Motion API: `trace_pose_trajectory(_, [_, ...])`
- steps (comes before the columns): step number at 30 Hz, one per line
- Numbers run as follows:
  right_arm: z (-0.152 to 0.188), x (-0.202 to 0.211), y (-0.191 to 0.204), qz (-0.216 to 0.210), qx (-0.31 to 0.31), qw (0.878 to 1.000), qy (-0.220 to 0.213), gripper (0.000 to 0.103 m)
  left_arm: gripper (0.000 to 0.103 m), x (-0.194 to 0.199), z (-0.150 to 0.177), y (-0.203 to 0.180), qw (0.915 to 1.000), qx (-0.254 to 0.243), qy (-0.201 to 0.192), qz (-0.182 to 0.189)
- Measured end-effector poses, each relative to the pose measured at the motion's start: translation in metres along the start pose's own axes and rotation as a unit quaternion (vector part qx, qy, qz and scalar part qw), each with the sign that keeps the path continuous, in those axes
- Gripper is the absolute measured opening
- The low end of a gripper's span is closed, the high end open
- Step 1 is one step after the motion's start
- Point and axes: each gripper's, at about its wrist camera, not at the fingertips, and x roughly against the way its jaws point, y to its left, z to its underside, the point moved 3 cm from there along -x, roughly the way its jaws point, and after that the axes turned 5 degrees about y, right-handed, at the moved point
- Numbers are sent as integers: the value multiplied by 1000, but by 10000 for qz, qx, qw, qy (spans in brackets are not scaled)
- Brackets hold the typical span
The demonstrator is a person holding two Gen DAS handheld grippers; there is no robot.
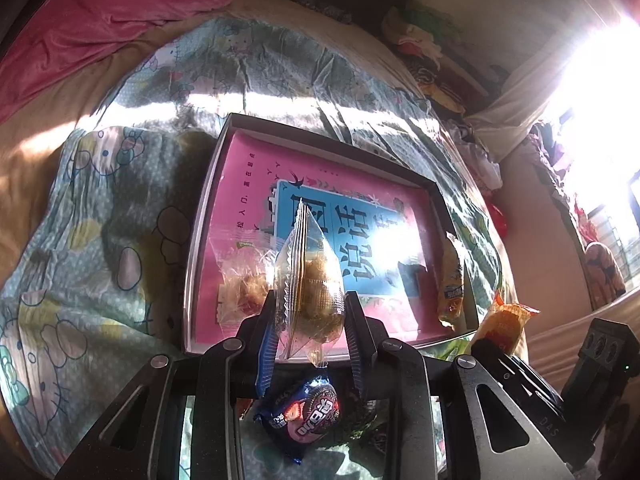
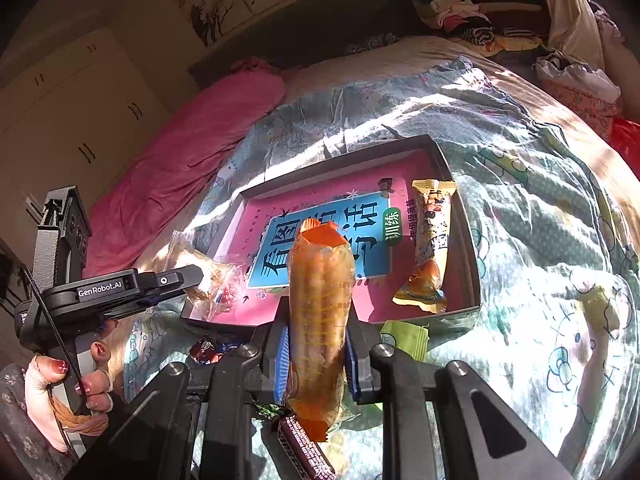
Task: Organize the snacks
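A shallow dark box with a pink and blue book as its floor lies on the bed; it also shows in the right wrist view. My left gripper is shut on a clear-wrapped pastry, held upright over the box's near edge. My right gripper is shut on an orange-wrapped snack, upright just in front of the box. In the box lie a clear-wrapped pastry at the left and a yellow snack pack at the right.
A blue Oreo pack lies on the cartoon-print quilt below my left gripper. A green packet, a dark bar and small wrapped candies lie near the box. A pink blanket lies at the left, clothes piled behind.
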Motion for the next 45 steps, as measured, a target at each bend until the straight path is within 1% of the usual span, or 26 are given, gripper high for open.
trace_pose_trajectory(7, [-7,-2,1,8,-9,10000,-53,23,32,-14,-8,-4,9999,-88,-71,-84])
trace_pose_trajectory(14, [-14,-7,3,75,45,9999,-81,23,32,-27,-4,-12,9996,-253,10,-150])
trace_pose_trajectory(20, [-25,-13,4,126,43,9998,-139,23,32,-33,-1,-11,9994,-281,108,-185])
trace_pose_trajectory(30, [-39,-23,-5,343,19,9992,-202,23,32,-44,8,-7,9988,-323,239,-263])
trace_pose_trajectory(37, [-41,-33,-15,520,-40,9985,-158,23,32,-46,11,-5,9987,-347,247,-286])
trace_pose_trajectory(45, [-41,-43,-19,623,10,9980,-98,23,32,-49,17,-4,9983,-370,311,-314])
